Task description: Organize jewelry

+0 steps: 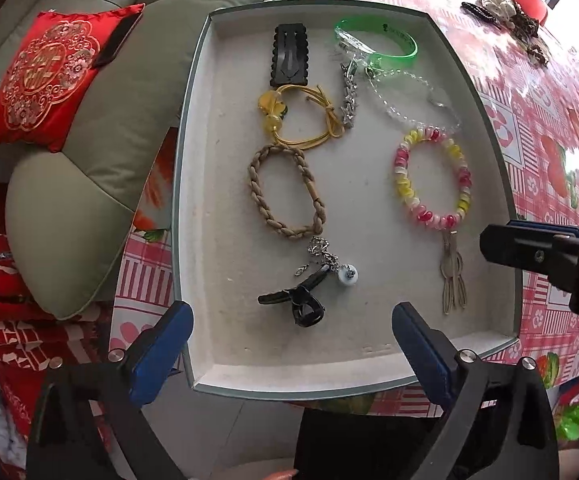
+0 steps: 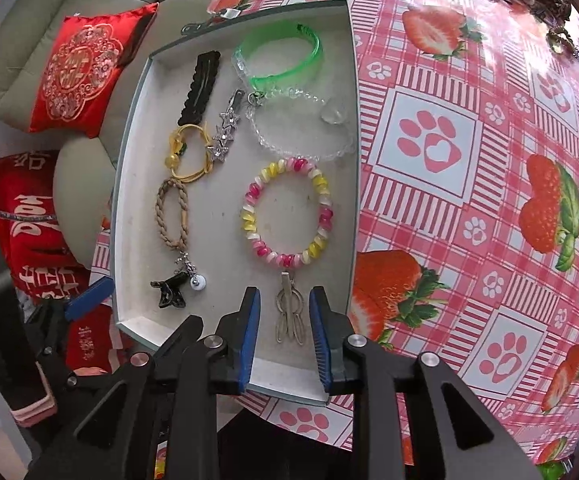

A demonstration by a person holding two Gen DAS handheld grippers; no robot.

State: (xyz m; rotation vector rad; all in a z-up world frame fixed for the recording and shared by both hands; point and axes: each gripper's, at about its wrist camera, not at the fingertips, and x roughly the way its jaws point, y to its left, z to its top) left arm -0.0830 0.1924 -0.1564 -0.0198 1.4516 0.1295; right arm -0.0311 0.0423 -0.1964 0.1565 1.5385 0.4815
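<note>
Metal hairpin [image 2: 290, 317] lies between my right hand-held gripper [image 2: 285, 336]'s parted jaws, near the tray [image 2: 354, 200] wall; closing carelessly could nudge the beaded bracelet [image 2: 287, 215] just beyond. My left hand-held gripper [image 1: 291, 340] hangs wide apart, empty, above the black claw clip [image 1: 295, 306].

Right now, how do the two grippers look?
Both are alike: the left gripper and the right gripper have black angular plastic bodies, silver round pins at the joints, and flat blue pads with ribbed faces. No cables or markings show.
</note>
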